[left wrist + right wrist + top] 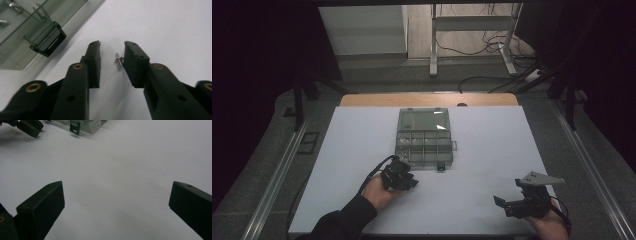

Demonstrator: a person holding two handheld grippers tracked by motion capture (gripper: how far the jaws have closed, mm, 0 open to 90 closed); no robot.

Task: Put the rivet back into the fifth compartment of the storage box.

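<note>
From the high view the small metal pin is too small to make out. One pin lies on the white table, just in front of the one clear compartment box, between the left gripper's parted jaws, touching one pad. The right gripper, well right of the box, gapes wide, holding nothing

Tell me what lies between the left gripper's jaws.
A small metal screw lies on the white table between the left gripper jaws, beside one pad; the other stands apart. Whether that pad touches it is unclear, and its far end is covered.
</note>
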